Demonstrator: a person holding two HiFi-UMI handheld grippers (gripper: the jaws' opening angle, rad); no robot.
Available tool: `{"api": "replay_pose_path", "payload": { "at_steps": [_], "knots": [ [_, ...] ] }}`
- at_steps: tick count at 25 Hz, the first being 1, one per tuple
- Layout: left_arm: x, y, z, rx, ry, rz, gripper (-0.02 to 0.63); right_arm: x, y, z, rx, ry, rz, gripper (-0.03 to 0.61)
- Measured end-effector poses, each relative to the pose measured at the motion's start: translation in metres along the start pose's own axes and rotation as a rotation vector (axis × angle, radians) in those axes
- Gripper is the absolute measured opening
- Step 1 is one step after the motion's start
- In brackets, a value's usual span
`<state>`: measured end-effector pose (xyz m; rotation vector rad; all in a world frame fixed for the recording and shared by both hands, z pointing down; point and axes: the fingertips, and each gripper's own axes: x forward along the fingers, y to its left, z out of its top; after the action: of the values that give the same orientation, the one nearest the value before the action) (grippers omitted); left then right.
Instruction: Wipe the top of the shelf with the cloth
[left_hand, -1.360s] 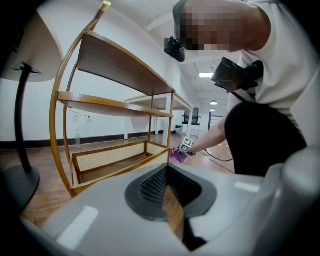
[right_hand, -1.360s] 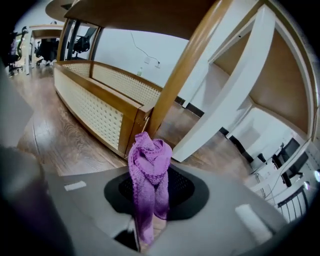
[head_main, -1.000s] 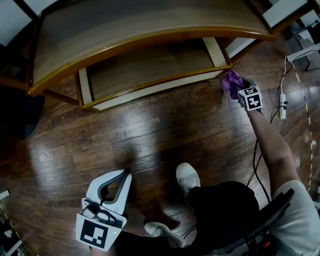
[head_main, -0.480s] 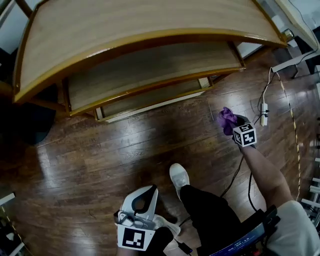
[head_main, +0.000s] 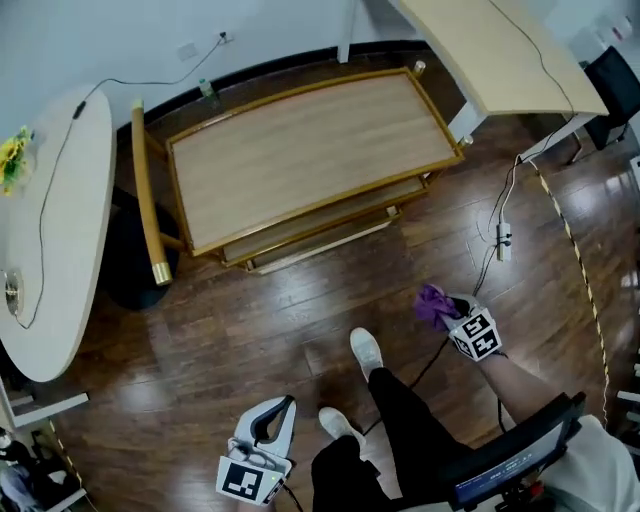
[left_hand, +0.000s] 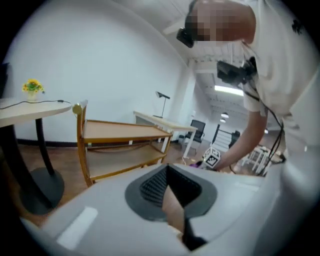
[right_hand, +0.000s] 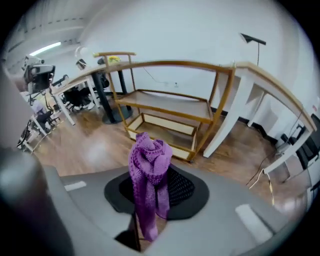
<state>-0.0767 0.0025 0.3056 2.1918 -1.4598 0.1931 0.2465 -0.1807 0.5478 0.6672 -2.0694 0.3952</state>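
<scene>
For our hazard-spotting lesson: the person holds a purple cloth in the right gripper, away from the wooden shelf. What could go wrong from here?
The cloth is pinched as a narrow bunch in the right gripper, so it might slip free when pressed on the shelf top.
Cables and a power strip lie on the floor beside the person's path; a foot could catch them.

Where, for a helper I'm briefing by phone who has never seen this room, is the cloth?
Find the wooden shelf in the middle of the room, then look over the dark floor in front of it, toward the person's right. There the right gripper clamps the cloth: a small purple knitted piece, the only purple thing around.
</scene>
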Motion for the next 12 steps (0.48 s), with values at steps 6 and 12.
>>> {"api": "replay_pose_path", "payload": {
  "at_steps": [6, 12],
  "knots": [
    [-0.077, -0.056, 0.056, 0.081, -0.045, -0.006, 0.021, -0.139, 0.066, 0.061, -0.066, -0.171, 0.006, 0.087],
    [-0.138, -0.121, 0.087, 0.181, -0.024, -0.116, 0.021, -0.278, 0.111, 0.062, 0.127, -0.333, -0.069, 0.087]
  ]
}}
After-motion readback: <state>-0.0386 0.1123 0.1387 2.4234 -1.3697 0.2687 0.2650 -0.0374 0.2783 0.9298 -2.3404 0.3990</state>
